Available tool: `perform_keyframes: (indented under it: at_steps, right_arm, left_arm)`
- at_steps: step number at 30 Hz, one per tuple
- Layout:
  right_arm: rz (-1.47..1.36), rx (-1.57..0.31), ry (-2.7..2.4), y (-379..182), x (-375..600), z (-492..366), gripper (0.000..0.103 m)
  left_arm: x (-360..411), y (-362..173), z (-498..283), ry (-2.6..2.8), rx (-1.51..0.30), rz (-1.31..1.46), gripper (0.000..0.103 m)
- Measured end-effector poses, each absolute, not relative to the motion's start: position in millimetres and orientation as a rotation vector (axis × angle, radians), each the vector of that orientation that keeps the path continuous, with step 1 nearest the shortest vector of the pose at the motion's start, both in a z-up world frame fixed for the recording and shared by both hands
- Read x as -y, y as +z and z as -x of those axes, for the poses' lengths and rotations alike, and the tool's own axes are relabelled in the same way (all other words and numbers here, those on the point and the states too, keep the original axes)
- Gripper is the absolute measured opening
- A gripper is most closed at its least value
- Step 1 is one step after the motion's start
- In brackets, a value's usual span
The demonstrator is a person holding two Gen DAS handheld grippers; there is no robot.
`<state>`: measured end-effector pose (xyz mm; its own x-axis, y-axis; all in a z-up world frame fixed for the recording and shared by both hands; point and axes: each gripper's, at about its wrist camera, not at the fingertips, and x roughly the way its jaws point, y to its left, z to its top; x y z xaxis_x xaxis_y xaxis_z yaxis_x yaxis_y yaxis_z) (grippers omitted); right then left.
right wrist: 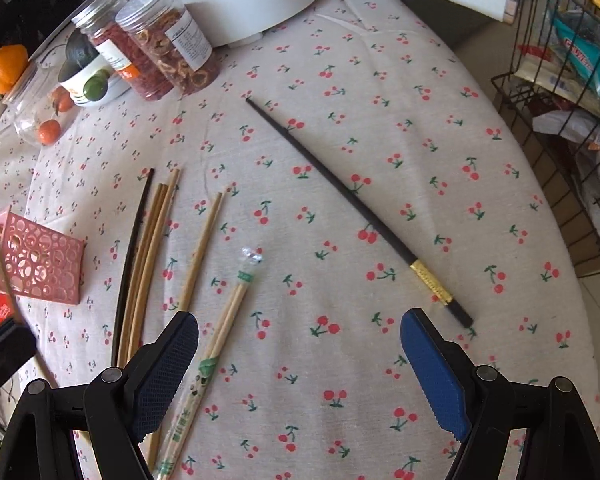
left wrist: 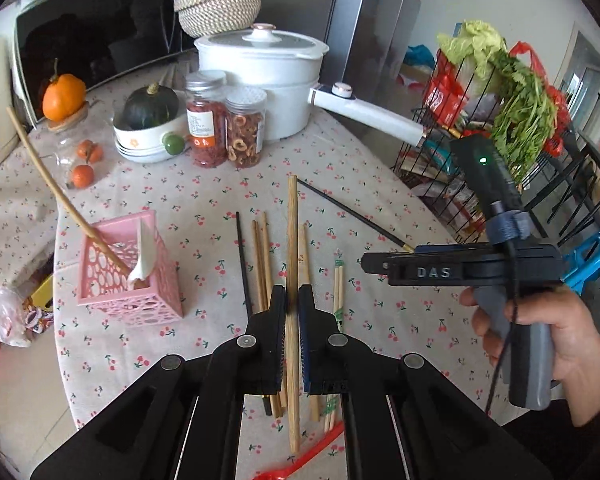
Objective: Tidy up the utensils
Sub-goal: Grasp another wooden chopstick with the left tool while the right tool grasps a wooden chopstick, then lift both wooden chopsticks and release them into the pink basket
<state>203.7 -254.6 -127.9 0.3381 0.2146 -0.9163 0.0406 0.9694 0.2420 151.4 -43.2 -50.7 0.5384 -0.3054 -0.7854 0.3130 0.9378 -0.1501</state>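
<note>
Here, black chopstick (right wrist: 356,208) lies alone on open cloth near table edge (right wrist: 556,216).

two jars (left wrist: 224,124), one pink basket (left wrist: 130,272), one pot (left wrist: 260,80)

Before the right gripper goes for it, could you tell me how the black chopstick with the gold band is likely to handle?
The black chopstick looks thin, straight and rigid, so probably stiff and light. Lying alone on the tablecloth, it may roll or pivot if nudged. Its smooth-looking finish could slip between the pads of the open right gripper.
</note>
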Motion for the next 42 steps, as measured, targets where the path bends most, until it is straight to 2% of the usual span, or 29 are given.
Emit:
perform_keyframes:
  at_steps: [6,8,10,13,18,23,25,31,42]
  right_arm:
    - [-0.239,-1.21,0.163,-135.3,226.0,-210.5,0.086]
    - [-0.219,-1.214,0.179,-140.1,214.4,-214.8,0.079]
    - [-0.186,-1.222,0.192,-146.5,202.2,-219.5,0.063]
    - [-0.152,-1.235,0.2,-157.1,188.1,-228.3,0.046]
    - [-0.147,-1.248,0.176,-169.1,175.3,-244.0,0.04]
    - [-0.042,-1.238,0.115,-178.0,160.5,-249.9,0.029]
    - [0.007,-1.228,0.072,-179.0,154.9,-250.4,0.013]
    - [-0.041,-1.181,0.097,-170.6,158.9,-245.0,0.005]
    - [-0.16,-0.922,0.211,-70.6,168.9,-184.2,0.005]
  left_arm:
    - [1.1,-34.1,-124.0,-0.357,-0.854,0.088,0.006]
    - [-7.6,-29.7,-118.7,-0.359,-0.838,0.112,0.006]
    - [-15.4,-27.1,-117.2,-0.357,-0.829,0.124,0.006]
    - [-25.1,-27.0,-118.4,-0.357,-0.83,0.145,0.006]
    - [-34.1,-29.4,-115.0,-0.36,-0.832,0.156,0.006]
    - [-43.6,-35.7,-112.9,-0.343,-0.844,0.164,0.006]
    - [-48.8,-37.1,-112.0,-0.334,-0.844,0.173,0.006]
    - [-64.8,-25.6,-103.5,-0.321,-0.806,0.199,0.006]
    - [-89.3,26.3,-83.2,-0.287,-0.614,0.255,0.006]
